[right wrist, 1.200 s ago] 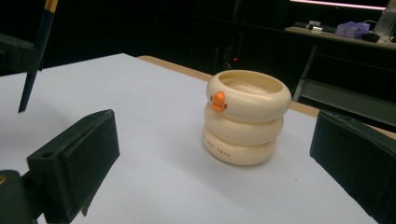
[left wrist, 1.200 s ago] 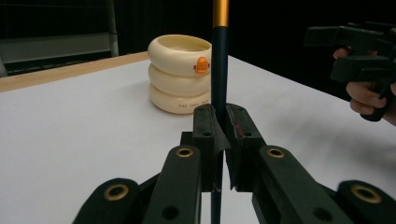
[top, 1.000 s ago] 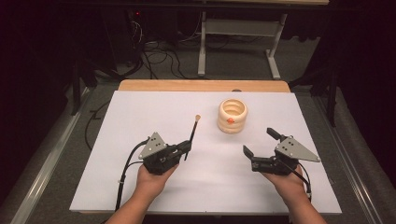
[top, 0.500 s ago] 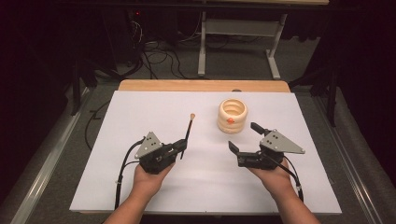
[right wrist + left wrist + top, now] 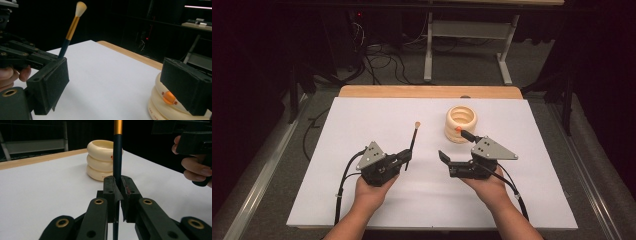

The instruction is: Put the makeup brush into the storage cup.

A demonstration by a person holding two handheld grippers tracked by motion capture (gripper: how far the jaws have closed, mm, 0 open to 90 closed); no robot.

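Your left gripper pinching brush low on dark handle, jaws pressed tight on it. Brush points toward 12 o'clock, tilted up off white table, bristle tip in air. Your right gripper spread wide, nothing between pads; jaws have just been closing a little. Its far jaw sits at 6 o'clock edge of cream ring stack, near orange dot, contact unclear. Stack sits at 1 o'clock from brush, well apart.
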